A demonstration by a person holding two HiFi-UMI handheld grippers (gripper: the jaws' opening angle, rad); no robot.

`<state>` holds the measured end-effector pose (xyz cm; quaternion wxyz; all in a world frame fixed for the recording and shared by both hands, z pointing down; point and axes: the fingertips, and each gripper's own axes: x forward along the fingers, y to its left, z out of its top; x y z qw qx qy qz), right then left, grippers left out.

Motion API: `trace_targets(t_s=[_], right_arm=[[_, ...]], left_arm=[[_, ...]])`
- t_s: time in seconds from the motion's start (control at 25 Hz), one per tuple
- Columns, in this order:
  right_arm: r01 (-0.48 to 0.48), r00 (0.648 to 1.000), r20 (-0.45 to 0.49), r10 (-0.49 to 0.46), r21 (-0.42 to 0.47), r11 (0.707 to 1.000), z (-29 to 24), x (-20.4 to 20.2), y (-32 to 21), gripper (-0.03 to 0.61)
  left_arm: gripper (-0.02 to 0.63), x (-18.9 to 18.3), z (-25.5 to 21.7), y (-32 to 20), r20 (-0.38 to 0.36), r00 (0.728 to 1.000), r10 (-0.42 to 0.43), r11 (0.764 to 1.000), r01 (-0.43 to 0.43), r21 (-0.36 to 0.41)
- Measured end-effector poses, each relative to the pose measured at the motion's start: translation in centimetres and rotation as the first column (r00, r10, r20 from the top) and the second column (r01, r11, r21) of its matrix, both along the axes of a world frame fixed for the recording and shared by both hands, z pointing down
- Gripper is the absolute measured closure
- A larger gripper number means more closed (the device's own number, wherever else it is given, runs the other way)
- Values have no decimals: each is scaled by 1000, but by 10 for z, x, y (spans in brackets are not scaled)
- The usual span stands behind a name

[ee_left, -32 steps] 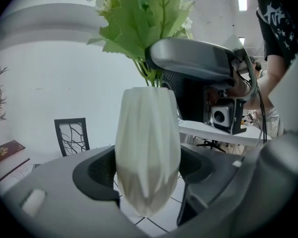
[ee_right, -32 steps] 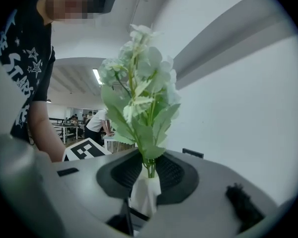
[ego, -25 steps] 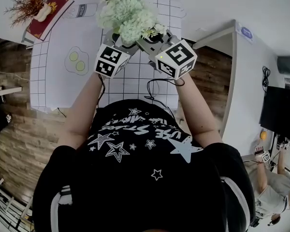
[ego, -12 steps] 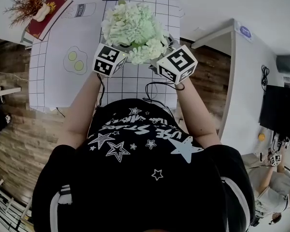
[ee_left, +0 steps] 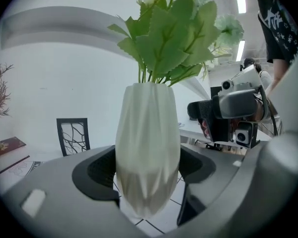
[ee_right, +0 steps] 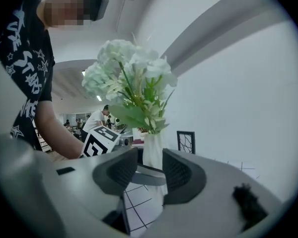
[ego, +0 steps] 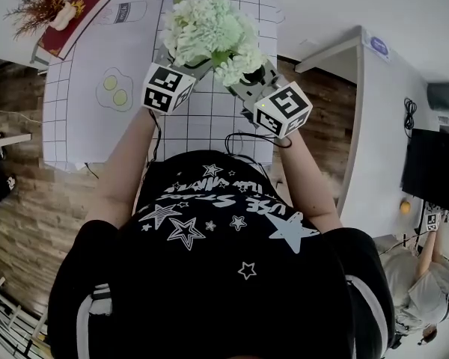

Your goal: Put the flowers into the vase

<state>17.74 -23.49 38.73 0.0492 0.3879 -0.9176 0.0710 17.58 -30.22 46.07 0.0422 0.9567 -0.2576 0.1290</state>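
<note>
My left gripper (ee_left: 146, 172) has its jaws closed against both sides of the white faceted vase (ee_left: 146, 148), gripping it low on the body. The flowers (ego: 209, 28) are in the vase, their stems going down through its mouth, with green leaves just above the rim and pale green-white heads higher up. My right gripper (ee_right: 149, 175) is just beside the vase, with its jaws apart and nothing between them; the vase shows through their gap. Below is the white gridded surface (ego: 209, 122), printed with fried eggs (ego: 114, 93). A black frame (ee_left: 73, 135) stands farther back, and a dried plant (ego: 41, 0) sits at the far left corner.
</note>
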Motion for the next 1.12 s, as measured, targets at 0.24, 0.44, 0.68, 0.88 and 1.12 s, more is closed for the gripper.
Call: trace_targets(t_s=[0.24, 0.44, 0.68, 0.88, 1.12], right_arm=[[-20, 1000, 16, 21, -25, 999, 7, 9, 7, 428], [-32, 999, 29, 33, -38, 999, 9, 18, 10, 428], [-48, 997, 56, 50, -43, 998, 14, 29, 11, 428], [-74, 989, 124, 83, -79, 994, 26, 40, 13, 428], [-139, 976, 154, 154, -104, 985, 39, 54, 22, 428]], left_arm=[[238, -1, 3, 0, 14, 1000, -22, 999, 22, 24], [115, -2, 9, 1, -14, 999, -52, 998, 51, -32], [63, -16, 13, 0, -4, 989, -148, 988, 148, -41], [64, -40, 14, 17, 10, 974, -227, 971, 227, -73], [69, -55, 3, 47, -7, 976, -216, 974, 216, -64]])
